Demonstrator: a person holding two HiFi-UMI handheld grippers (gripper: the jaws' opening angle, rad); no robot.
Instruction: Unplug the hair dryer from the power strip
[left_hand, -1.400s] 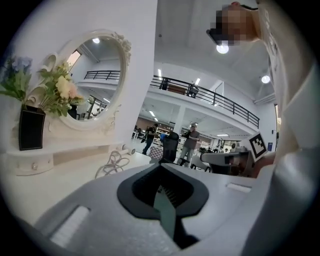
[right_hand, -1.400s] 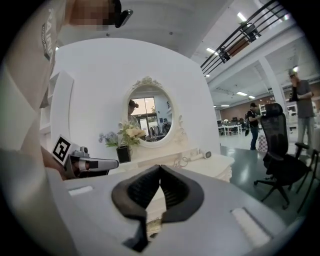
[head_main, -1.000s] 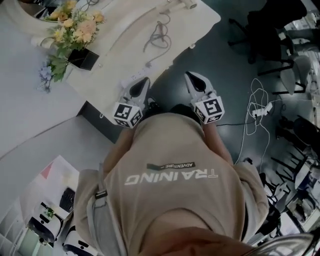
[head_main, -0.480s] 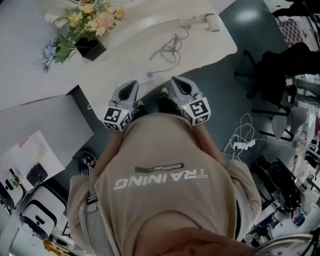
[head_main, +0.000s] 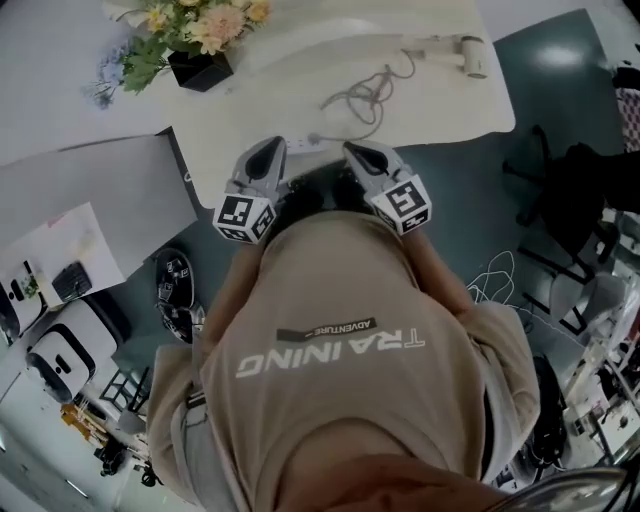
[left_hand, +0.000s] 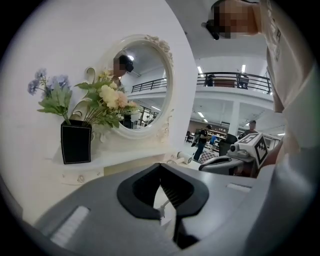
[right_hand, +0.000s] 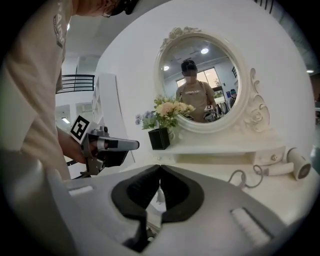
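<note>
Left claw (head_main: 268, 152) and right claw (head_main: 358, 152) are both closed on nothing, tips together, at the near table (head_main: 440, 105) edge. Power strip (head_main: 305, 143) sits between them, small; plug not resolvable. Cord (head_main: 365, 92) coils mid-table and looks limp, so don't pull it. Grab the rigid plug body and brace the strip, likely light. Hair dryer (head_main: 455, 48) lies far right. Sockets hidden in both gripper views.
</note>
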